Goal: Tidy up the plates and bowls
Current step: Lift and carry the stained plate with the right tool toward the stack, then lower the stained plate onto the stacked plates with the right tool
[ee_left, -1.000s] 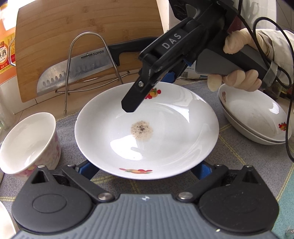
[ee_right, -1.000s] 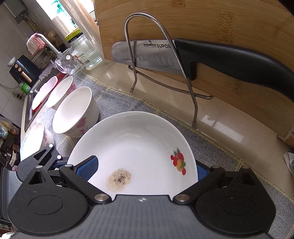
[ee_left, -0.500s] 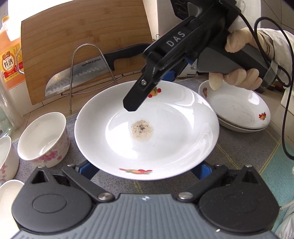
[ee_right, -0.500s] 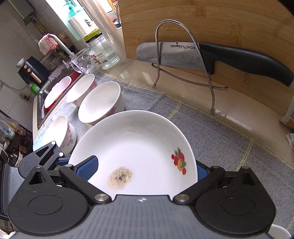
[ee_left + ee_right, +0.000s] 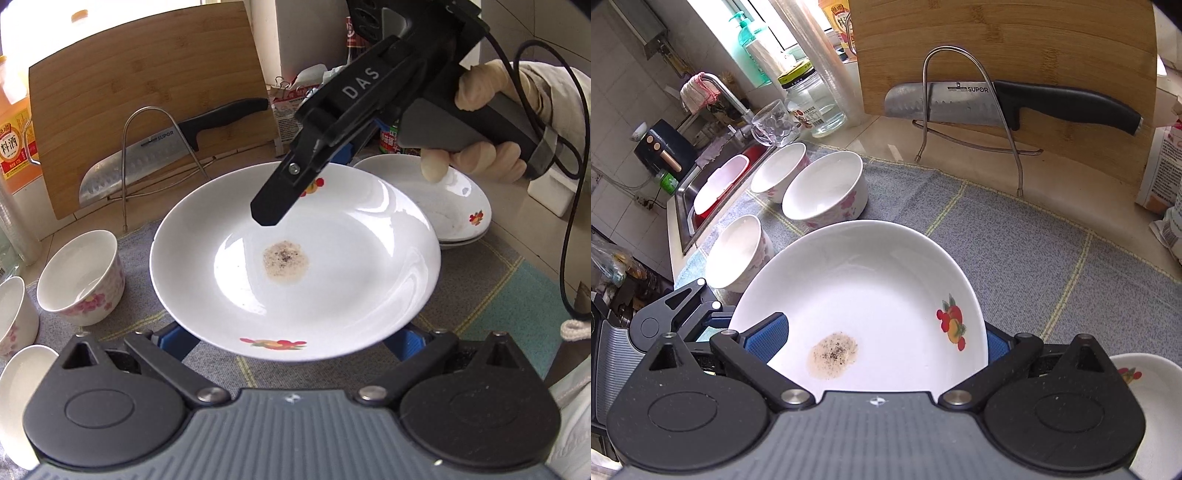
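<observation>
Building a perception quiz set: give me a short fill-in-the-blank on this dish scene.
1. The residue on the held plate sits at its ___.
2. The knife rests on a wire rack in front of a wooden ___.
3. The small bowls carry a ___ flower pattern.

Missing words: centre; cutting board; pink

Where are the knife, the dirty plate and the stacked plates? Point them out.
knife (image 5: 945, 101): right wrist view, middle of the blade.
dirty plate (image 5: 295, 280): left wrist view, bare white floor beside the brown residue.
stacked plates (image 5: 448, 201): left wrist view, inside of the top plate.
</observation>
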Demonstrator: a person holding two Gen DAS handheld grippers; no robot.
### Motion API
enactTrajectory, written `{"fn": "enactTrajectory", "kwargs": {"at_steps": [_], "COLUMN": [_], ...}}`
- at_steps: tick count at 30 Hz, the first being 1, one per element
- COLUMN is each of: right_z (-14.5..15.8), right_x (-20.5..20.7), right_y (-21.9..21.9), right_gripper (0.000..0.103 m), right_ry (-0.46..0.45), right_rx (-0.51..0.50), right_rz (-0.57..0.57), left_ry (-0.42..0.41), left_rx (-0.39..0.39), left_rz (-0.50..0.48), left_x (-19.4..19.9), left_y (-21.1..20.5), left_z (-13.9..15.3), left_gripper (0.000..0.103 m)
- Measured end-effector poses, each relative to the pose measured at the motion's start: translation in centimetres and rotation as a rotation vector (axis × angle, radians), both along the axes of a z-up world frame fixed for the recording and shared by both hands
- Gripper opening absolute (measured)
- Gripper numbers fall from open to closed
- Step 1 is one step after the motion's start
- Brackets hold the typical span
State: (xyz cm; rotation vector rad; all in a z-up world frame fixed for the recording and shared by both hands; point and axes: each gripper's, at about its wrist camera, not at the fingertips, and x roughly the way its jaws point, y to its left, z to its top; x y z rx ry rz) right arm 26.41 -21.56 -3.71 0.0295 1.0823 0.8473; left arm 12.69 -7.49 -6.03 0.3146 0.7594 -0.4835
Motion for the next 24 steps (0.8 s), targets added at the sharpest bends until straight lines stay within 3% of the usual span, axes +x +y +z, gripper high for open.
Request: {"fn": "enactTrajectory", "kwargs": {"at_steps": [24], "right_z": [0.8], "right_x": [-4.9], "right_y": [-8.7], "right_gripper": [0.103], "right_ry": [-0.016], "right_rx": [0.004], "right_rz": [-0.216], "left_ry": [0.021], "left_rx": [-0.012], "left_rz": [-0.22], "left_x": [-0.2], "left_y": [-6.8], "left_z": [-0.1], "left_gripper": [0.102]}}
